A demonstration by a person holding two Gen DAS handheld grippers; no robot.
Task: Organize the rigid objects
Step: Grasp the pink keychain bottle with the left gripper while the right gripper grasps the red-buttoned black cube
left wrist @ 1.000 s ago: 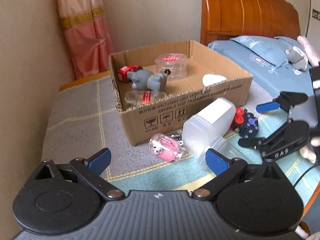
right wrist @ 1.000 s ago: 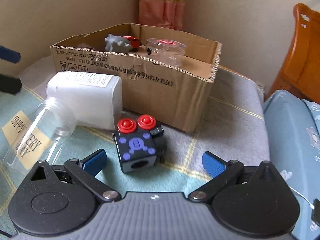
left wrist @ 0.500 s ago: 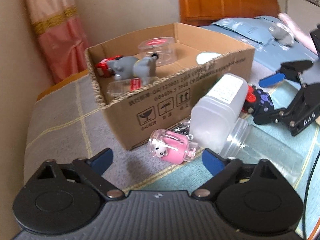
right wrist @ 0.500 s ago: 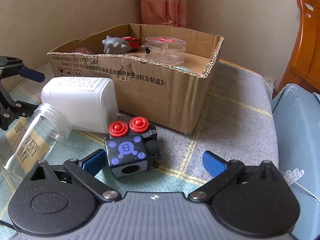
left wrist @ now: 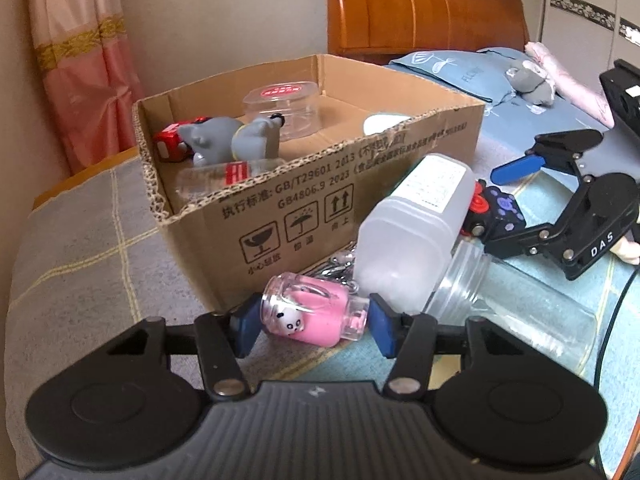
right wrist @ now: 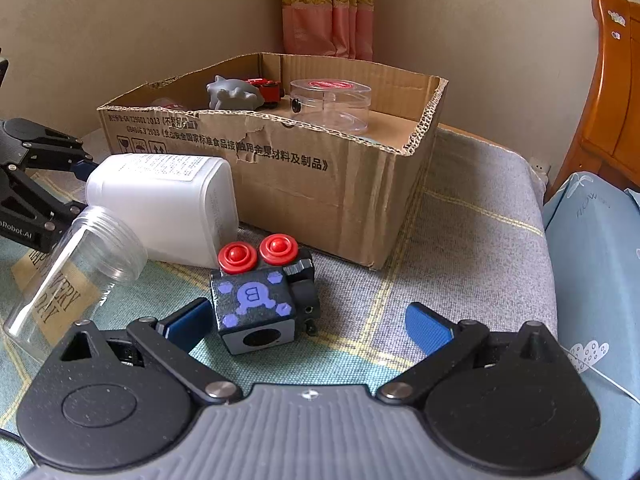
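A small clear jar with a pink figure inside (left wrist: 316,316) lies on its side on the cloth in front of the cardboard box (left wrist: 320,184). My left gripper (left wrist: 314,330) is closing on it, and its blue pads (left wrist: 245,326) press on both ends. In the right wrist view, my right gripper (right wrist: 308,328) stands open around a black cube with two red buttons (right wrist: 256,300). The cube sits close to the left finger, with a wide gap to the right finger. The box (right wrist: 320,188) holds a grey toy animal (left wrist: 228,140), a red toy car (left wrist: 170,146) and a clear round tub (left wrist: 284,108).
A white plastic bottle (left wrist: 412,236) and a clear jar (left wrist: 520,316) lie on their sides between the two grippers. A metal key ring (left wrist: 336,266) lies by the box. A wooden headboard (left wrist: 420,12) and a blue pillow (left wrist: 452,68) stand behind; a pink curtain (left wrist: 80,64) hangs at the left.
My left gripper sank toward the pink jar and its jaws came together from wide open onto the jar's ends. The right gripper stayed open around the black cube.
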